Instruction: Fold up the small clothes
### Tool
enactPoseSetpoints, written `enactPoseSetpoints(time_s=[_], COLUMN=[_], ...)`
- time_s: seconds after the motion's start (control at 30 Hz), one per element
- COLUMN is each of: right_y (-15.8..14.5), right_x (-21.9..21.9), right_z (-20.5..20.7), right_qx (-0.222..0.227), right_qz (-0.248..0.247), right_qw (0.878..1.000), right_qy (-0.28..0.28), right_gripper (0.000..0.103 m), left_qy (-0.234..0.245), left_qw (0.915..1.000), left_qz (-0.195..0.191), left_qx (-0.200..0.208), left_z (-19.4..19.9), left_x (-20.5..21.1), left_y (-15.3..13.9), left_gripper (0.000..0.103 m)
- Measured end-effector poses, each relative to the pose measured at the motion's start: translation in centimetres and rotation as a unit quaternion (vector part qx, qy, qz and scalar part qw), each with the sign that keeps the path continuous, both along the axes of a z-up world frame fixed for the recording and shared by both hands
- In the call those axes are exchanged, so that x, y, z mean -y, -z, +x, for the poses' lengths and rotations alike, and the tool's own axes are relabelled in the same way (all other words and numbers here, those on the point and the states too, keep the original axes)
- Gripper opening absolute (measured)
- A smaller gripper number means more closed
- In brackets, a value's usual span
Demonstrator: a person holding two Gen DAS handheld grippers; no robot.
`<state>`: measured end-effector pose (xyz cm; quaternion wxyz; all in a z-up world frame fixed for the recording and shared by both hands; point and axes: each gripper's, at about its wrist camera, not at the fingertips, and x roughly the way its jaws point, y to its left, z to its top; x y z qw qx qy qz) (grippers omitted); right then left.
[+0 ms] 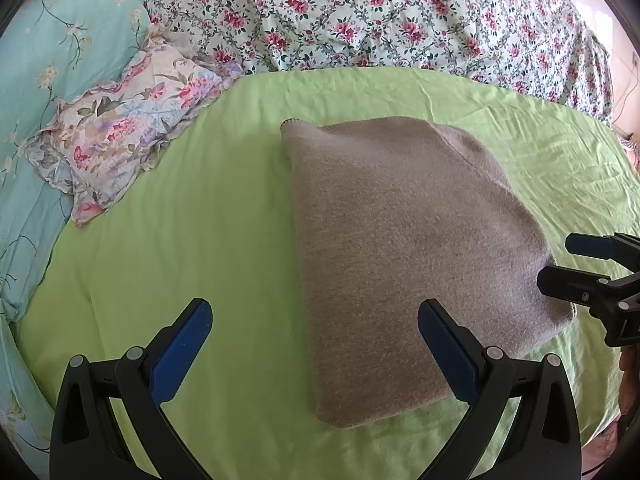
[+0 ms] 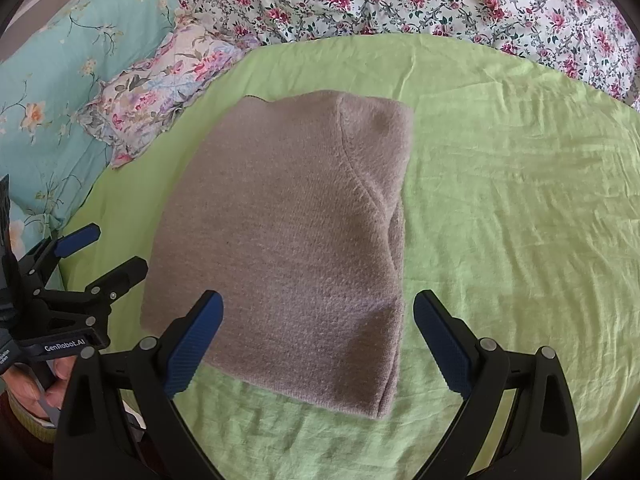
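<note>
**Knit folded, both tongs off it**

Grey knit garment [image 2: 288, 240] lies as a compact rectangle mid green sheet [image 2: 500, 200], clear of the floral pillow [image 1: 120, 128]. Left gripper [image 1: 316, 352] and right gripper [image 2: 318, 344] gape wide, empty, hovering at its near edge. Fold probably complete; underside layers hidden.

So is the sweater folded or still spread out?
Folded. The sweater lies as a compact, doubled rectangle on the green sheet, no sleeves sticking out. Both grippers, left and right, are open and hold nothing.

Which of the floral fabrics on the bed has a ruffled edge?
The small pastel-flowered pillow, lying between the plain turquoise floral bedding and the white quilt with red roses; only it has a frilled border.
</note>
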<state>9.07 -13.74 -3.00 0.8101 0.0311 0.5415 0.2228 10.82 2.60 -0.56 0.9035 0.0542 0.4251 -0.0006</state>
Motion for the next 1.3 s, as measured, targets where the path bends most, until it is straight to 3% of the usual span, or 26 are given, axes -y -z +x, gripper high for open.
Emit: enactPoseSetpoints(time_s=[1.3], right_y=[-0.4], right_x=[-0.5], right_z=[1.0], right_qx=[0.017], right_qz=[0.005], right_qw=[1.000], right_qy=[-0.007], right_gripper=[0.096], left_qy=[0.008], left_qw=[0.9999], left_qz=[-0.011], left_qx=[0.006], left_z=[1.2], left_x=[-0.1], left_y=[-0.5], left_gripper=[0.103])
